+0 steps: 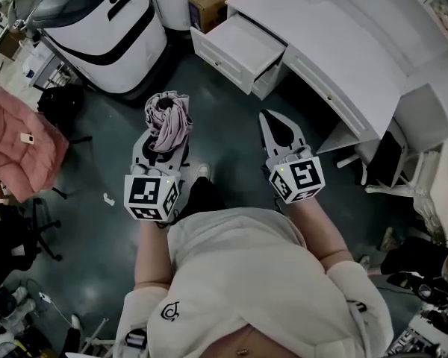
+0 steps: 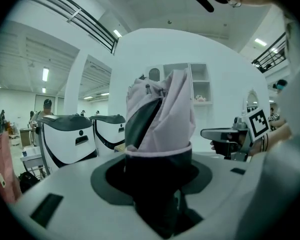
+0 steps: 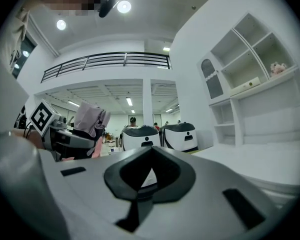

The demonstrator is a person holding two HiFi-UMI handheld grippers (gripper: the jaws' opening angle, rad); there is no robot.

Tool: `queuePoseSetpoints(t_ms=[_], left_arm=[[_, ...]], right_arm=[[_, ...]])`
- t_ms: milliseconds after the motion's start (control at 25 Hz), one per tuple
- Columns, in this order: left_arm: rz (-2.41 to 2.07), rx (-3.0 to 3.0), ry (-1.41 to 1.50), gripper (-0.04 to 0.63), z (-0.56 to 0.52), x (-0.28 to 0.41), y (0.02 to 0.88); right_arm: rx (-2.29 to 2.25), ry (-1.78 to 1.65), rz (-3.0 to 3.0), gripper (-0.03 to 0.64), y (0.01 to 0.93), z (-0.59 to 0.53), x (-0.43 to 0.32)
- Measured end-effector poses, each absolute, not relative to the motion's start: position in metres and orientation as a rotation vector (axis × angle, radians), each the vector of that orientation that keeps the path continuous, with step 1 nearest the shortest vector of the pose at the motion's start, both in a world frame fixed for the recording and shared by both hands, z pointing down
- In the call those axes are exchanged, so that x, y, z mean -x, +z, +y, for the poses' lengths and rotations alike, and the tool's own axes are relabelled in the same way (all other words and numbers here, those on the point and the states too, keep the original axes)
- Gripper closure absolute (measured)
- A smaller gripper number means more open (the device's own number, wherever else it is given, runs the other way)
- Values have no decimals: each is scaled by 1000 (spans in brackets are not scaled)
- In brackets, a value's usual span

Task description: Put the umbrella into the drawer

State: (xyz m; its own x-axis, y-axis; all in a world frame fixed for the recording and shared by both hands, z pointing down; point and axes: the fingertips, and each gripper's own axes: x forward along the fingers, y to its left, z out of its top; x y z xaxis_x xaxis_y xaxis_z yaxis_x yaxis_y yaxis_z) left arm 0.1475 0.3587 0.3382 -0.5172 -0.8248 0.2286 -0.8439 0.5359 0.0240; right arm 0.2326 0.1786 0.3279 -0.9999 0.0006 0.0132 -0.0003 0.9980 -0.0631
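The white desk [image 1: 343,58] fills the upper right of the head view, and its one open drawer [image 1: 243,42] juts toward the upper centre, showing a bare bottom with nothing in it that can be made out. Two big white machines with black trim [image 1: 104,28] stand at the upper left, a pink cloth [image 1: 19,144] lies at the left edge, and dark floor [image 1: 231,118] separates the person from the furniture. The left gripper [image 1: 164,144], left of centre, is clamped on the folded umbrella [image 1: 169,119]; in its own view the jaws squeeze the dark lower part while the pale pink canopy [image 2: 162,114] stands up loose and bunched above them. The right gripper [image 1: 271,119], right of centre, has its jaws pressed together at the tip, and its own view shows nothing between them. The umbrella is well short of the drawer, so the carry looks barely half done. The likeliest trouble is the slack fabric: flopping past the jaws, it could catch on the drawer front or drape over the rim and block closing. The umbrella is also held upright, and the drawer looks shallow, so lowering it without tipping it flat may leave it propped against the wall. Letting go early would drop it on the floor in front of the desk
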Motion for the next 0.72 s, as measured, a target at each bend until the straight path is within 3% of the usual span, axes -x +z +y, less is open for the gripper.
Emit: queuePoseSetpoints(t_ms=[360,720], left_arm=[[-2457,-1612,199,376,325,24,332],[-2309,-1697,204,376,283,96,362]], right_arm=[[-193,93,-3068,611,333,167,-82],[-360,138,-2981,611,350,134,-32]])
